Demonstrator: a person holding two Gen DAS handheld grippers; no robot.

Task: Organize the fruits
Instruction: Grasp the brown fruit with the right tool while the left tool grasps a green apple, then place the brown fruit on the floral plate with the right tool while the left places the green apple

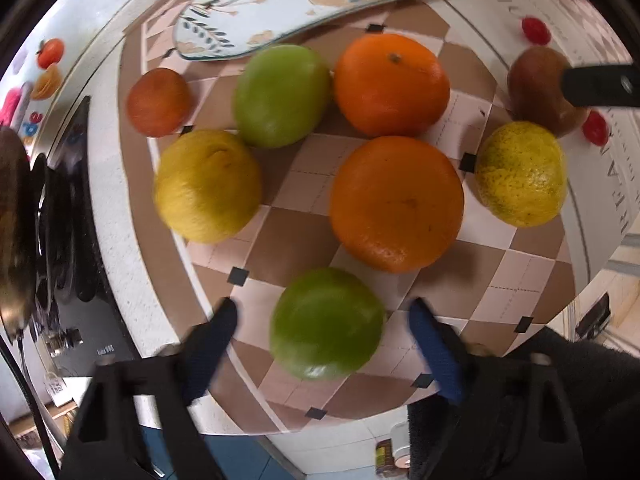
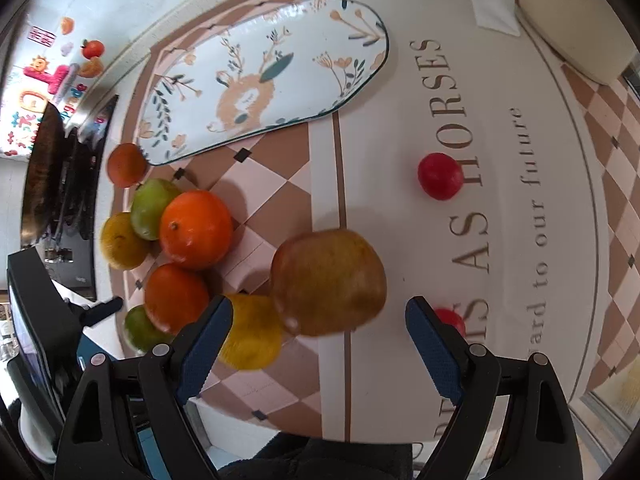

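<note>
Several fruits lie on a checkered tablecloth (image 1: 288, 240). In the left wrist view my left gripper (image 1: 324, 320) is open, its fingers on either side of a green fruit (image 1: 326, 324), apart from it. Two oranges (image 1: 396, 204) (image 1: 390, 84), another green fruit (image 1: 280, 96), two yellow fruits (image 1: 206, 186) (image 1: 520, 174) and a small reddish fruit (image 1: 158, 102) lie beyond. In the right wrist view my right gripper (image 2: 320, 324) is open around a brown kiwi-like fruit (image 2: 328, 282), not touching it. An oval floral plate (image 2: 264, 80) lies empty at the back.
Two small red fruits (image 2: 440, 176) (image 2: 452, 320) lie on the white lettered cloth to the right. A stove with a dark pan (image 2: 44, 168) stands at the left. A folded tissue (image 2: 494, 4) and a cream box (image 2: 576, 16) sit at the far right. The table's front edge is near.
</note>
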